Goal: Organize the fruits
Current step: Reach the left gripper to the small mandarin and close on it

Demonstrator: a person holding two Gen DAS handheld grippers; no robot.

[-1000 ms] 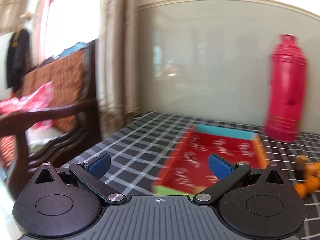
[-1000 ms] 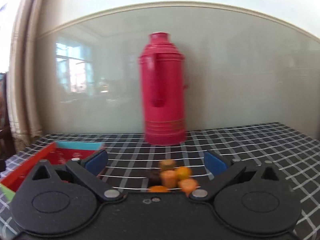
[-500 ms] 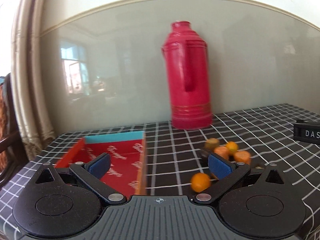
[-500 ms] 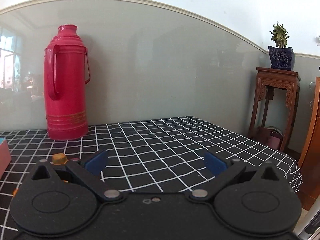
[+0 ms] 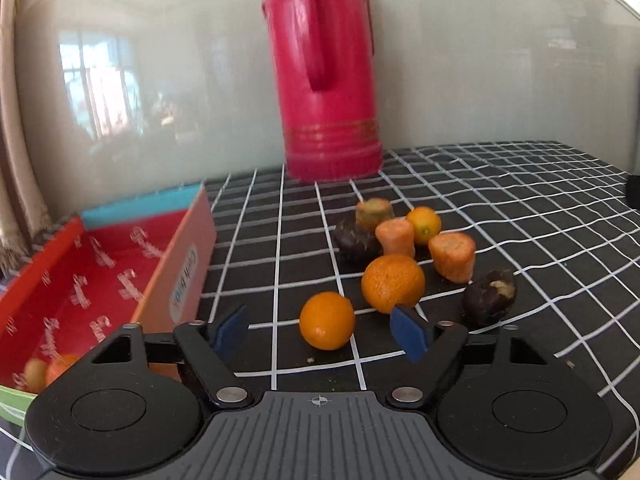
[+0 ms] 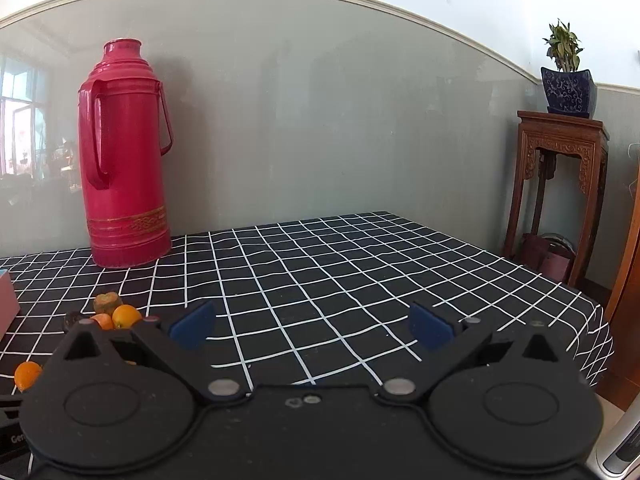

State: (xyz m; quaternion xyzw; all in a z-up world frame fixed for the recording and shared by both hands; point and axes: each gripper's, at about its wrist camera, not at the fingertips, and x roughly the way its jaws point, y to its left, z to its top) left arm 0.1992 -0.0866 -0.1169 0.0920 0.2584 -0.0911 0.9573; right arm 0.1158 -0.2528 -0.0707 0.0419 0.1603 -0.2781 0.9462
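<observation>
A small orange (image 5: 327,321) lies on the checked cloth between the blue pads of my left gripper (image 5: 320,332), whose jaws are closing; the pads stand apart from it. Behind it sit a bigger orange (image 5: 393,283), a little kumquat (image 5: 425,225), carrot pieces (image 5: 453,257) and two dark fruits (image 5: 489,297). To the left stands a red tray (image 5: 100,280) with a few fruits in its near corner (image 5: 48,370). My right gripper (image 6: 312,325) hangs open over bare cloth, the fruit pile (image 6: 116,315) at its far left.
A tall red thermos (image 5: 326,76) stands against the grey wall behind the fruits. In the right wrist view the table's right edge (image 6: 592,320) drops off near a carved wooden stand (image 6: 560,184) bearing a potted plant (image 6: 566,76). A dark object (image 5: 632,190) sits at the far right.
My left gripper swung from the tray toward the fruit pile, dipped closer, and its jaws narrowed around the small orange. The right gripper turned right, away from the fruits, then held still.
</observation>
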